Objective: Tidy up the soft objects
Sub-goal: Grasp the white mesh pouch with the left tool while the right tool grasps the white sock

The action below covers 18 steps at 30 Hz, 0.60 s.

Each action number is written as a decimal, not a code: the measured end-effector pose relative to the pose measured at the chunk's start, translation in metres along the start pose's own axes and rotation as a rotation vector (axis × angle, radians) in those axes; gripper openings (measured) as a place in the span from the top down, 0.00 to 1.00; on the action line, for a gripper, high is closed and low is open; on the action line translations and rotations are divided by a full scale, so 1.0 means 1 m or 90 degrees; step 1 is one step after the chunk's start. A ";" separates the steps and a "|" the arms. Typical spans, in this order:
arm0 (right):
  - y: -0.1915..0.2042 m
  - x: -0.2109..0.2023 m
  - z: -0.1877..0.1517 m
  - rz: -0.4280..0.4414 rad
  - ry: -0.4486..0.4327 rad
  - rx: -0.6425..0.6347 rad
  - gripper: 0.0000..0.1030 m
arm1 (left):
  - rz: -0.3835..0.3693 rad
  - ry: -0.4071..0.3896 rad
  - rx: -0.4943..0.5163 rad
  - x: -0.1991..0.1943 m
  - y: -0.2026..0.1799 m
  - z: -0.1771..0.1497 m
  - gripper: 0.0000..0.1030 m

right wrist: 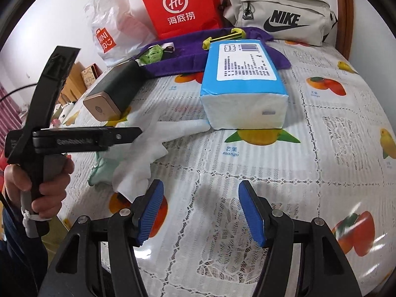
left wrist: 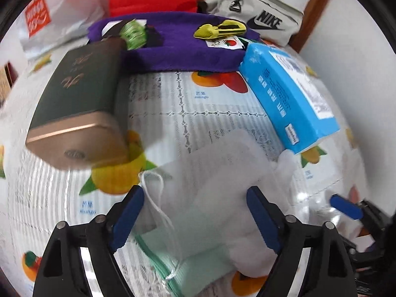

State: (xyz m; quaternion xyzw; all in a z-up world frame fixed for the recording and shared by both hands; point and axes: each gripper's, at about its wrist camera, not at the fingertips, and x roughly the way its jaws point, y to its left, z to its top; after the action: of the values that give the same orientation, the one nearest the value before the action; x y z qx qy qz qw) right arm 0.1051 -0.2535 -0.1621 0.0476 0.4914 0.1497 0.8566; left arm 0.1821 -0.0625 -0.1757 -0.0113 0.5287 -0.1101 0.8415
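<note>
1. Left wrist view: fruit-print tablecloth [left wrist: 173, 104] fills the background, wall behind; left gripper [left wrist: 195, 212] has its blue pads wide apart with nothing held; white cloth [left wrist: 222, 173] lies directly between and just ahead of the fingers, on top of a pale green zip pouch [left wrist: 160, 247]; cloth runs roughly away from the fingers toward the blue tissue pack [left wrist: 289, 99], far corner touching or nearly under it, frame is blurred so cannot be sure; dark box with gold end [left wrist: 76, 104] sits close on the left; open cloth-free surface is mainly straight ahead, centre; purple towel [left wrist: 178, 49] lies at the back.

2. Right wrist view: same tablecloth [right wrist: 321, 136], bags along the wall; right gripper [right wrist: 200, 210] is wide open, empty, over bare surface; white cloth [right wrist: 148, 153] lies ahead-left of it, long axis slanting from near the left pad up toward the tissue pack [right wrist: 245, 81]; left gripper [right wrist: 128, 133] is over the cloth, so left is nearer; right has free room to the right; table edge is close on the left, by the hand [right wrist: 37, 185].
</note>
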 end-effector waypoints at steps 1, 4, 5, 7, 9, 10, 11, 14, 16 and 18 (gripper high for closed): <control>0.000 0.001 -0.001 0.001 0.000 -0.001 0.39 | 0.006 -0.005 0.003 0.000 -0.001 0.000 0.18; 0.001 0.004 -0.001 0.000 0.005 -0.007 0.39 | 0.008 -0.025 0.001 -0.002 0.000 0.000 0.31; 0.001 0.005 -0.001 -0.002 0.006 -0.010 0.39 | 0.012 -0.031 0.002 -0.004 0.001 0.000 0.50; 0.003 0.007 -0.002 -0.005 0.010 -0.015 0.39 | 0.018 -0.031 0.007 -0.005 0.003 0.001 0.72; 0.006 0.008 -0.002 -0.006 0.012 -0.020 0.39 | -0.018 -0.025 0.015 -0.006 0.006 0.000 0.90; 0.008 0.008 -0.001 -0.003 0.011 -0.022 0.39 | -0.035 -0.024 0.009 -0.007 0.008 -0.001 0.90; 0.010 0.008 -0.001 -0.002 0.011 -0.023 0.39 | -0.041 -0.027 0.005 -0.008 0.011 -0.002 0.91; 0.018 0.005 0.001 -0.001 0.001 -0.030 0.39 | -0.040 -0.048 0.000 -0.020 0.017 -0.005 0.92; 0.024 0.001 0.002 0.002 -0.005 -0.035 0.39 | -0.042 -0.060 -0.008 -0.029 0.024 -0.008 0.92; 0.031 0.000 0.003 0.009 -0.005 -0.045 0.39 | -0.032 -0.070 -0.018 -0.039 0.035 -0.012 0.92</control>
State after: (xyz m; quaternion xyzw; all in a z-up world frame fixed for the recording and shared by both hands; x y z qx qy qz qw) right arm 0.1015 -0.2242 -0.1531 0.0216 0.4819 0.1725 0.8588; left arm 0.1610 -0.0199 -0.1515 -0.0429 0.4831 -0.1231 0.8658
